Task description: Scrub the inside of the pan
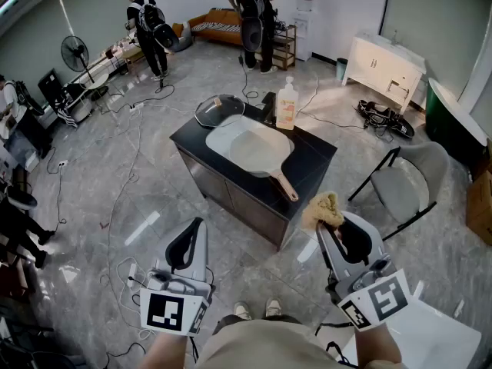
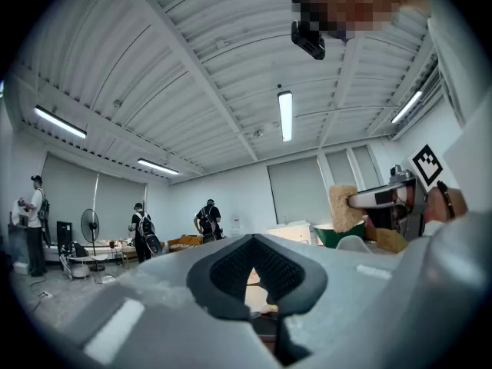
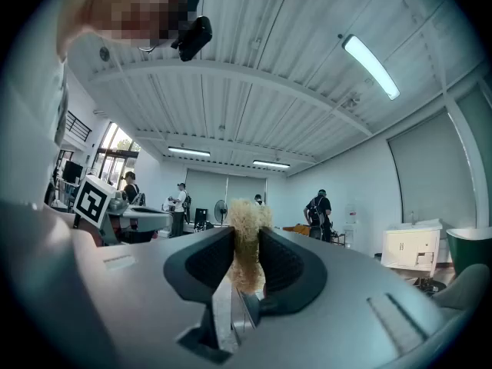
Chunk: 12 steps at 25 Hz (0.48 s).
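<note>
A pale pan (image 1: 250, 149) with a wooden handle lies on the black counter (image 1: 315, 157) ahead of me, in the head view. My right gripper (image 1: 332, 223) is held level, short of the counter's near right corner, and is shut on a tan sponge (image 1: 323, 209), which stands pinched between its pads (image 3: 244, 244). My left gripper (image 1: 189, 241) hovers over the floor to the left, level, jaws shut with nothing in them (image 2: 254, 271). From the left gripper view the sponge (image 2: 345, 207) shows at the right.
A soap bottle (image 1: 286, 104) and a glass lid (image 1: 219, 110) stand at the counter's far side. A grey chair (image 1: 411, 181) is to the right. Cables cross the floor (image 1: 138, 175). Two people (image 1: 150, 28) stand at the back.
</note>
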Each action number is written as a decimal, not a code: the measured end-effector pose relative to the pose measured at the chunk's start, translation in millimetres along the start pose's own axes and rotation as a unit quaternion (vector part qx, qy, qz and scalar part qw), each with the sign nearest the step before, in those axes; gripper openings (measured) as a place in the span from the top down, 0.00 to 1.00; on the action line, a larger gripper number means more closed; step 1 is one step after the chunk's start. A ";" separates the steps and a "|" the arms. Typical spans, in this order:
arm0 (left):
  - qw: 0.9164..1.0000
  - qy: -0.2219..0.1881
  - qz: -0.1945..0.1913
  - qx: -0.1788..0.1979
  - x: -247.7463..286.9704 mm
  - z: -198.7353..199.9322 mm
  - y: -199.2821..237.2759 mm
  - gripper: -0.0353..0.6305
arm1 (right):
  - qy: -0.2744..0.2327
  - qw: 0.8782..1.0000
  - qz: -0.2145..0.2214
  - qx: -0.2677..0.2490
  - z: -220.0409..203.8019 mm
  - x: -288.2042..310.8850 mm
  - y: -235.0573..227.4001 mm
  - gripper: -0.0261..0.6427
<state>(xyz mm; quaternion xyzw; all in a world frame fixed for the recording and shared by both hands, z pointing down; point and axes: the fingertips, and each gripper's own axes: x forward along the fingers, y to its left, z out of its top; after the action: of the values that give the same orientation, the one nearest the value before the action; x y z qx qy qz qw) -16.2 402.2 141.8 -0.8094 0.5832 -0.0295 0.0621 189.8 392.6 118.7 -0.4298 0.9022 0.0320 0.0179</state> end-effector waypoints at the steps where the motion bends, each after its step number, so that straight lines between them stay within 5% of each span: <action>1: 1.000 0.000 0.000 0.001 1.1 0.9 -0.8 0.94 | -0.003 1.000 -0.001 0.005 1.4 -0.4 -2.0 0.81; 12: 1.000 0.005 0.005 0.009 16.5 -4.4 -18.0 0.94 | -0.015 1.000 0.007 0.015 -5.1 -5.4 -23.7 0.81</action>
<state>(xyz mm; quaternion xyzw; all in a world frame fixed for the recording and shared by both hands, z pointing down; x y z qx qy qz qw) 5.5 391.8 148.2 -0.8056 0.5875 -0.0382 0.0663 211.6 381.5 123.0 -0.4230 0.9050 0.0245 0.0375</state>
